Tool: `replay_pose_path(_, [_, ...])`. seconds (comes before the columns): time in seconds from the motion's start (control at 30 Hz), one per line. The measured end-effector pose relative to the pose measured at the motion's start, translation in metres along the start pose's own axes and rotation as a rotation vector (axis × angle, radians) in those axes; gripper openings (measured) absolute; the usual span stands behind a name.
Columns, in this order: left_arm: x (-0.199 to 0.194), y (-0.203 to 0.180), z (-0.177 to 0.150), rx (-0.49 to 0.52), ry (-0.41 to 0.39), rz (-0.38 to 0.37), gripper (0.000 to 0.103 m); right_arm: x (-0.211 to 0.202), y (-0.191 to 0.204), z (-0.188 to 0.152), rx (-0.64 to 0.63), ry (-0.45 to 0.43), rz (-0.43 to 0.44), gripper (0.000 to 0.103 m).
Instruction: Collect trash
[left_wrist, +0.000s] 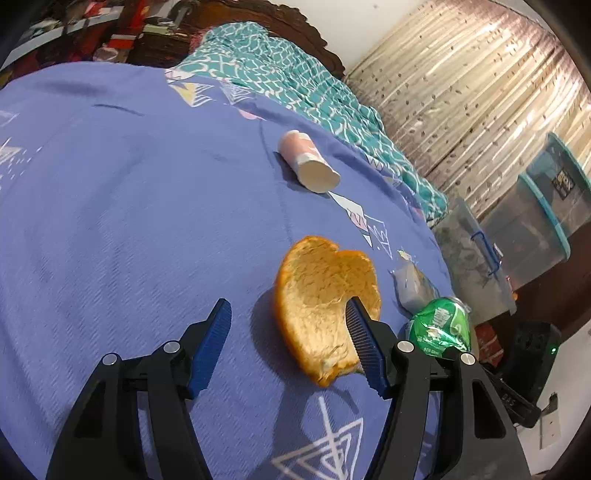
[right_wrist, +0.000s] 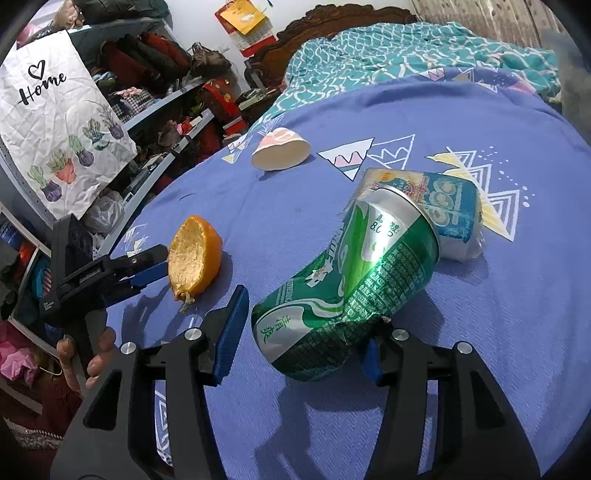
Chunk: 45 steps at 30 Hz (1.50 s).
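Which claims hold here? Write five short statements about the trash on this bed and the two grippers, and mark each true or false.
1. The green can is dented and lies on its side. True.
2. The paper cup stands upright. False: it lies on its side.
3. The orange peel rests on the blue bedspread. True.
4. The right gripper is clamped on the can. False: its jaws are open around it, with one pad clear of the can.
5. The left gripper holds the cup. False: its jaws are open at the peel.
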<state>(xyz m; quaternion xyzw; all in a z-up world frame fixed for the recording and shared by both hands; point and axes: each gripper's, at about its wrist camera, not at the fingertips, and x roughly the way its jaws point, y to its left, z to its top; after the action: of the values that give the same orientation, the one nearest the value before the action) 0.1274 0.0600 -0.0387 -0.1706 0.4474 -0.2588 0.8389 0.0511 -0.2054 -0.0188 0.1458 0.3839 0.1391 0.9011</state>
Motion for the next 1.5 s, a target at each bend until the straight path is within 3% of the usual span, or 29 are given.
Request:
replay_pose_path(0.1, [0.013, -0.01, 0.002, 0.037, 0.024, 0.025, 0.058, 0.001, -0.003, 0.003, 0.02, -0.005, 0.017, 0.062])
replay_pose_path(0.2, [0.029, -0.016, 0.001, 0.058, 0.062, 0.043, 0.029, 0.004, -0.013, 0.005, 0.066, 0.004, 0.04, 0.062])
replay_pose_path(0.23, [0.034, -0.02, 0.0, 0.078, 0.07, 0.064, 0.007, 0.005, -0.017, 0.005, 0.087, 0.013, 0.058, 0.055])
replay_pose_path(0.3, [0.038, -0.026, -0.004, 0.088, 0.087, 0.023, 0.006, 0.007, -0.029, 0.002, 0.148, 0.033, 0.141, 0.037])
replay_pose_path(0.4, [0.033, -0.044, -0.008, 0.13, 0.079, -0.002, 0.006, -0.003, -0.037, 0.0, 0.168, 0.007, 0.174, 0.028])
replay_pose_path(0.57, [0.037, -0.075, -0.012, 0.137, 0.114, -0.11, 0.006, -0.021, -0.054, -0.005, 0.211, -0.027, 0.235, 0.027])
replay_pose_path(0.73, [0.075, -0.125, -0.012, 0.179, 0.209, -0.167, 0.006, -0.047, -0.096, -0.016, 0.32, -0.093, 0.243, 0.027])
replay_pose_path(0.9, [0.118, -0.2, -0.016, 0.3, 0.281, -0.216, 0.006, -0.094, -0.15, -0.025, 0.398, -0.209, 0.166, 0.027])
replay_pose_path(1.13, [0.198, -0.333, -0.031, 0.451, 0.39, -0.307, 0.006, -0.179, -0.234, -0.032, 0.467, -0.386, -0.024, 0.027])
replay_pose_path(1.27, [0.243, -0.415, -0.047, 0.557, 0.425, -0.331, 0.006, -0.221, -0.288, -0.031, 0.506, -0.452, -0.157, 0.027])
replay_pose_path(1.37, [0.279, -0.47, -0.061, 0.609, 0.447, -0.331, 0.007, -0.236, -0.322, -0.025, 0.513, -0.441, -0.28, 0.027])
replay_pose_path(1.4, [0.292, -0.486, -0.068, 0.622, 0.457, -0.326, 0.009, -0.236, -0.329, -0.022, 0.508, -0.425, -0.314, 0.03])
replay_pose_path(1.47, [0.31, -0.508, -0.079, 0.645, 0.475, -0.304, 0.027, -0.228, -0.349, -0.019, 0.493, -0.331, -0.439, 0.033])
replay_pose_path(1.5, [0.316, -0.517, -0.086, 0.664, 0.479, -0.29, 0.039, -0.226, -0.355, -0.02, 0.499, -0.315, -0.473, 0.045])
